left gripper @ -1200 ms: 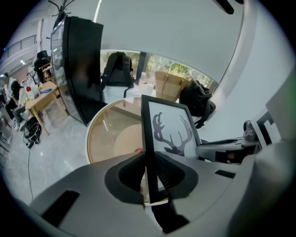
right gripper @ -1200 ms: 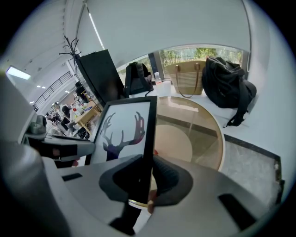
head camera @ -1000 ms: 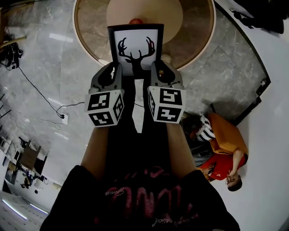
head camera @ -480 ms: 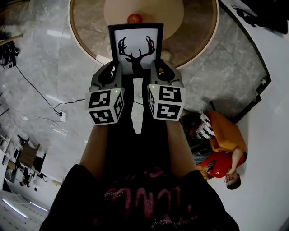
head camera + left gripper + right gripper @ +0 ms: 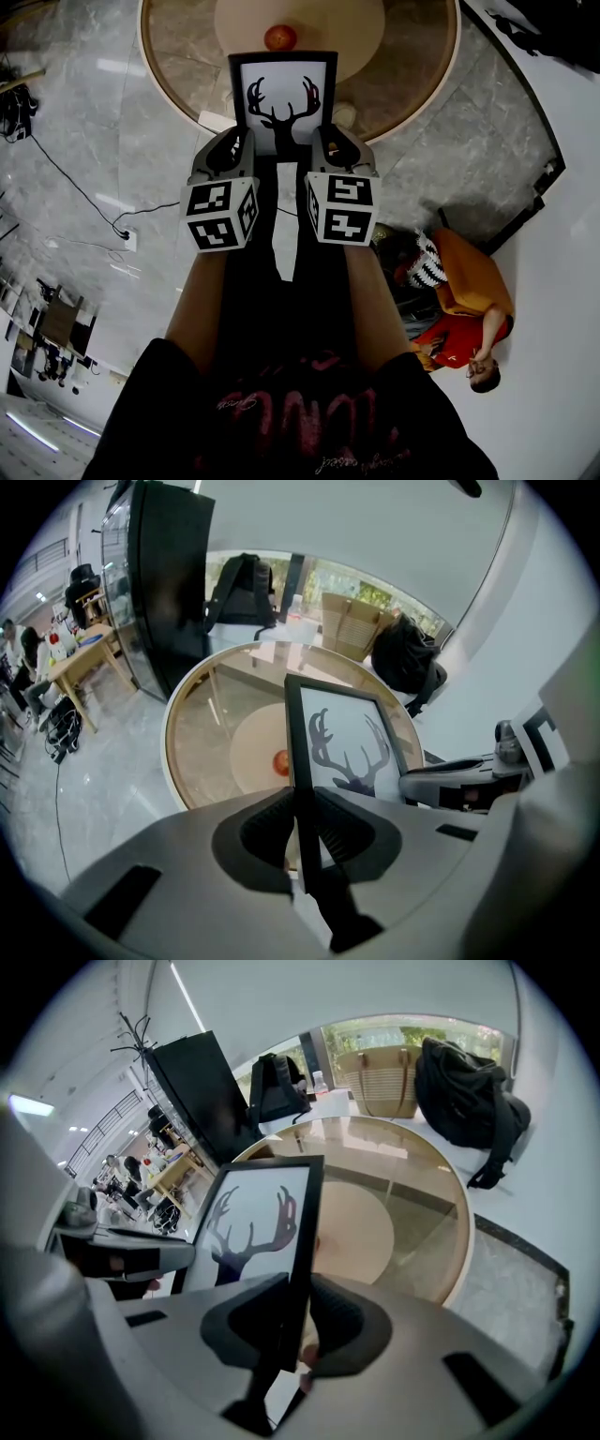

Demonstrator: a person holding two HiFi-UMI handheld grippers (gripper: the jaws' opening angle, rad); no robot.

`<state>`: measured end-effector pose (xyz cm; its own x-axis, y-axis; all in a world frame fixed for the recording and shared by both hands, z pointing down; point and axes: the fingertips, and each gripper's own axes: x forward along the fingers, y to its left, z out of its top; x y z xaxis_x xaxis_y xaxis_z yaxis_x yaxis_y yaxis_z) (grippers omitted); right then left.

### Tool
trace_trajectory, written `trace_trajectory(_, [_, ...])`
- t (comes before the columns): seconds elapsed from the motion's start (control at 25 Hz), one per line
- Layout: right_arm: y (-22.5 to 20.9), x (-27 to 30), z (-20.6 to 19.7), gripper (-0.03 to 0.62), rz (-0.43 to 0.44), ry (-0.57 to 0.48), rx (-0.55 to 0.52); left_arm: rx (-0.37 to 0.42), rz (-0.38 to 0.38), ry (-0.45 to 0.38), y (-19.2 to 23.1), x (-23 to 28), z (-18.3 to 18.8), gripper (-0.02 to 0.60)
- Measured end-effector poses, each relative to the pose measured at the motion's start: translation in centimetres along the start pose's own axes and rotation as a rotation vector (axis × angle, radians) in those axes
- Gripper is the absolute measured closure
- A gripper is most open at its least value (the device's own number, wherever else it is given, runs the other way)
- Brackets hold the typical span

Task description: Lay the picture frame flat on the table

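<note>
Marble floor, round table (image 5: 412,84) ahead. Left gripper (image 5: 228,155) and right gripper (image 5: 335,152) each clamp one side edge of the frame (image 5: 284,89). The frame stands upright between them, long axis vertical. The tabletop lies forward and below, both grippers equally near.

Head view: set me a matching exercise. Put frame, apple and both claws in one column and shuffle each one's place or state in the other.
Things:
1. frame
2. apple
3. left claw
4. right claw

Places or states:
a. shut on the frame's right edge
b. lying on the pale centre of the table
c. held by both claws
d. shut on the frame's left edge

Pairs: 1-c, 2-b, 3-d, 4-a.
</note>
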<state>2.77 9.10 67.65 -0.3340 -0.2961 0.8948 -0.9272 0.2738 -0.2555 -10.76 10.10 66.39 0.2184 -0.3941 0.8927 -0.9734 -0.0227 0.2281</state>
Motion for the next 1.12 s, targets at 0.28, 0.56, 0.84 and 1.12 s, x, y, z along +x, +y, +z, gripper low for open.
trace_trajectory(0.28, [-0.3,1.4,-0.8,0.513,0.001,0.026,0.015,-0.006,0.004,0.027,0.4,1.1,-0.8,0.511])
trace_trajectory(0.56, [-0.5,3.0,-0.9,0.513,0.002,0.057,0.032,-0.001,0.006,0.056,1.1,2.7,-0.7,0.511])
trace_trajectory(0.84, [-0.6,4.0,-1.6,0.513,-0.002,0.085,0.046,-0.012,0.012,0.077,1.5,3.6,-1.4,0.511])
trace_trajectory(1.12, [-0.7,4.8,-2.0,0.513,0.006,0.116,0.056,-0.021,0.018,0.096,1.8,4.4,-1.7,0.511])
